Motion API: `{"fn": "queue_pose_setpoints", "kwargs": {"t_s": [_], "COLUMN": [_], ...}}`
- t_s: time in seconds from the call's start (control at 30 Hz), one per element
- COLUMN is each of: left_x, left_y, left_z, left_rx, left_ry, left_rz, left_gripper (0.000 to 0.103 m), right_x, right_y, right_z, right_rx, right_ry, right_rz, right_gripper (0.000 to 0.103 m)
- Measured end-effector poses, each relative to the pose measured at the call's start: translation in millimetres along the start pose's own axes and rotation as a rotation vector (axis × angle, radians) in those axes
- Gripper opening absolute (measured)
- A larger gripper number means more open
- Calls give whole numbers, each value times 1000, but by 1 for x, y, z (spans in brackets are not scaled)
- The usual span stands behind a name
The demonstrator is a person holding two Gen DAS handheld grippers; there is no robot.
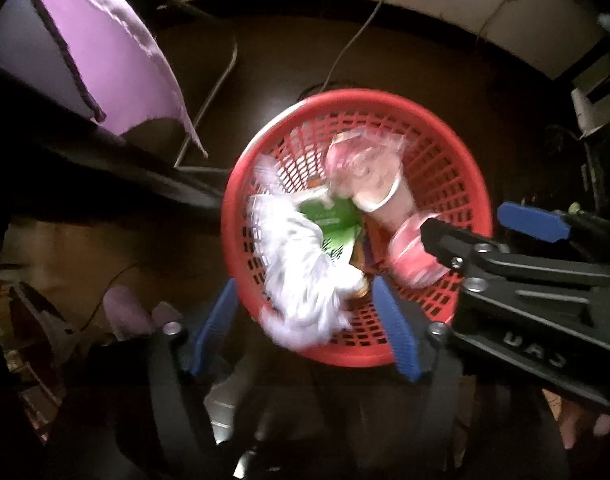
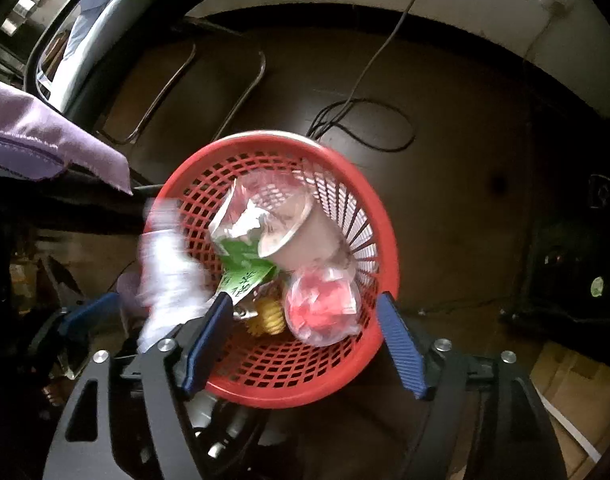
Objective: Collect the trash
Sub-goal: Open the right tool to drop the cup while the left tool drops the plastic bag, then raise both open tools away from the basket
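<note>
Landmark: red mesh basket (image 1: 357, 100) (image 2: 369, 184), standing on the dark brown floor (image 1: 385, 52) (image 2: 445, 200).

Purple cloth (image 1: 117, 52) (image 2: 45, 144) hangs off a dark ledge to the upper left of the basket, apart from it.

Left gripper (image 1: 307, 334) is above the basket's near rim, jaws spread wide, nothing clamped. A blurred white crumpled wad (image 1: 301, 280) (image 2: 165, 276) sits between its blue fingers (image 1: 397, 332), over the basket's left inner wall; can't tell if it touches a finger.

Right gripper (image 2: 309, 344) is also above the near rim, jaws wide, empty; its left blue finger (image 2: 205, 344) pokes inside the basket.

Inside the basket: clear plastic cup (image 1: 375, 184) (image 2: 301, 232) lies on its side near the middle, mouth to the left. Pink-red clear-wrapped lump (image 1: 413, 256) (image 2: 323, 304) sits toward the near right wall, just beside the cup. Green-printed wrapper (image 1: 333, 224) (image 2: 245, 272) lies left of the cup. A small yellow ribbed item (image 2: 271, 318) lies near the bottom, between wrapper and pink lump.

A dark cable (image 2: 365, 128) loops on the floor just behind the basket.
</note>
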State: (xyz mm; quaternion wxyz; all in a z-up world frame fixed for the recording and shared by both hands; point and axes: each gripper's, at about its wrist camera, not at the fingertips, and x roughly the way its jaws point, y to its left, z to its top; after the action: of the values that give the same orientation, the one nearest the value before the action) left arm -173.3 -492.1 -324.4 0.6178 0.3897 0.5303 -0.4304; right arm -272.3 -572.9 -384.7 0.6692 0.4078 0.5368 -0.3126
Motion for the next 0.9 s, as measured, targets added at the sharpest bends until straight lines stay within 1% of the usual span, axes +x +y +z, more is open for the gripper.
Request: {"fn": "queue_pose_setpoints", "kwargs": {"t_s": [0.07, 0.3, 0.5, 0.63, 0.8, 0.9], "left_x": [-3, -13, -29, -43, -63, -74], "left_y": [-1, -1, -2, -1, 2, 3], "left_z": [0, -3, -12, -20, -33, -41], "left_rx": [7, -5, -3, -12, -26, -24], "left_ry": [3, -1, -37, -61, -90, -111], "left_rz": [-10, -12, -5, -5, -5, -1], "left_gripper": [74, 74, 74, 74, 74, 76], "right_x": [-2, -14, -29, -48, -72, -83], "right_y": [-2, -9, -13, -14, -12, -10], "right_z": [-1, -8, -17, -24, -38, -47], "right_rx": [5, 18, 21, 19, 4, -2], "right_ry": [-1, -14, -28, -58, -87, -101], "right_rz": [4, 9, -5, -9, -23, -29], "right_gripper": [74, 74, 74, 80, 81, 82]}}
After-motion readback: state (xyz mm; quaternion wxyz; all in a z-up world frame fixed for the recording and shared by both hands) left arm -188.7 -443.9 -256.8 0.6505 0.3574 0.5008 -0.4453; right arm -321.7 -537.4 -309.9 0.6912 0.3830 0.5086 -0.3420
